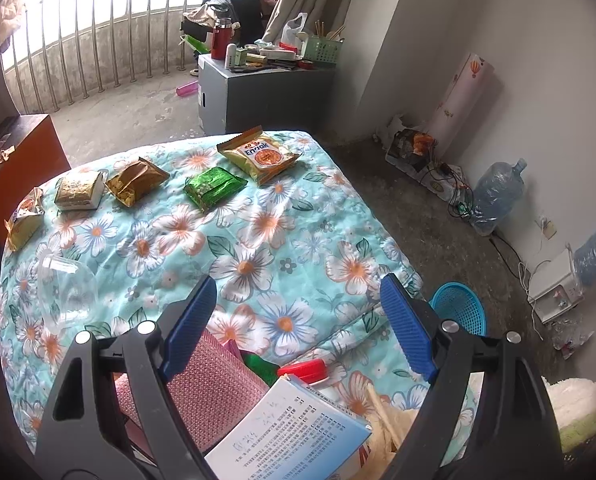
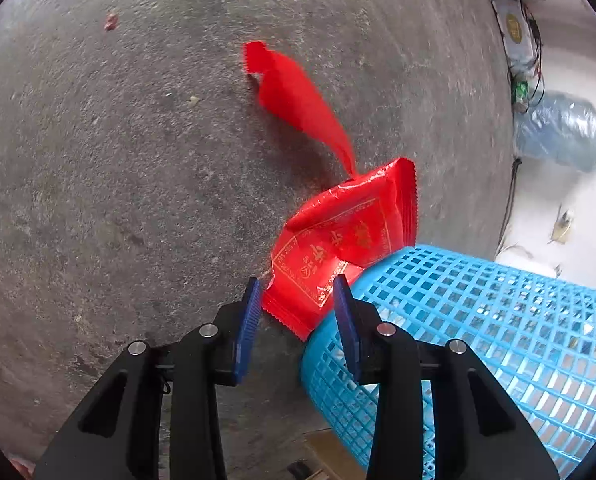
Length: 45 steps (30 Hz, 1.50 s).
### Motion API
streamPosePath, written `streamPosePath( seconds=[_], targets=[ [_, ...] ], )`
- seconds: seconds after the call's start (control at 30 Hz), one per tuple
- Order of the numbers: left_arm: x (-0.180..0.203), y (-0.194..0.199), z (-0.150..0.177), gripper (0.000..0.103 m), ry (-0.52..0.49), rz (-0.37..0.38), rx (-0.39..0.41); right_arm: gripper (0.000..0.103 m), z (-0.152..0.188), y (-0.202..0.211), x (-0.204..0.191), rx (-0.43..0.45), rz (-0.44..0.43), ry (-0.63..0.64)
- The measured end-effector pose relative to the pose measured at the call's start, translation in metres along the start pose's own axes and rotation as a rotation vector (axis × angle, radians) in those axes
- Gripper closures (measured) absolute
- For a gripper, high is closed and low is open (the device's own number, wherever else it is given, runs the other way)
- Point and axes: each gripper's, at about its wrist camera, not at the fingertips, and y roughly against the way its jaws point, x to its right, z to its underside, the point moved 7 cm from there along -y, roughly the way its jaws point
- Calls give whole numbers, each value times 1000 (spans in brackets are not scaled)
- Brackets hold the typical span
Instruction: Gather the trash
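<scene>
The right claw (image 2: 298,300) hangs low over the concrete floor (image 2: 118,180), its blue pads apart with a corner of a red snack wrapper (image 2: 337,248) between them; the pads do not look pressed onto the film, so I judge it released or just letting go rather than clenched. The wrapper leans against the rim of the blue mesh basket (image 2: 477,320) at the lower right of the frame, half on the floor, which suggests it is meant to tip into that basket. A torn red strip (image 2: 294,96) trails from it toward the upper middle. The basket's inside is hard to read through the mesh; I cannot tell what it holds.

The left claw (image 1: 298,320) is wide open and grasps nothing, held above a bed with a floral quilt (image 1: 258,240). Along the quilt's far edge lie more wrappers in a row: an Enaak packet (image 1: 260,156), a green packet (image 1: 212,190), gold packets (image 1: 136,180). A clear plastic cup (image 1: 66,292) lies at left. The same basket (image 1: 459,306) sits on the floor beside the bed, within reach.
</scene>
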Motion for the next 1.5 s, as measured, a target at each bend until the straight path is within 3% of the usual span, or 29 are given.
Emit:
streamPosePath(
  seconds=[0.1,0.2,0.43,0.73,0.83,0.9,1.0,1.2,1.33,1.5],
  targets=[
    [0,0,-1,23,-1,-1,-1,91,1,-7,9,-40,-61,-65],
    [-1,0,0,23,2,-4,-1,97,1,-11,14,-44,-102,-105],
    [-6,4,4,23,20,-7,3,101,-3,17,18,58,-109,-125],
    [-5,6,4,23,21,-9,4,102,-5,89,9,255,-168,-118],
    [-5,7,4,23,23,-10,4,102,-14,100,6,303,-121,-124],
    [-5,7,4,23,21,-13,3,97,-23,96,6,295,-53,-89],
    [-6,9,4,23,19,-26,2,67,-40,80,1,277,75,6],
    [-13,1,4,23,28,-62,-22,63,-57,51,8,205,156,129],
    [-20,-5,4,23,44,-83,-38,60,-71,44,5,204,216,206],
    [-29,-7,4,23,64,-111,-49,60,-78,30,5,144,222,255]
  ],
)
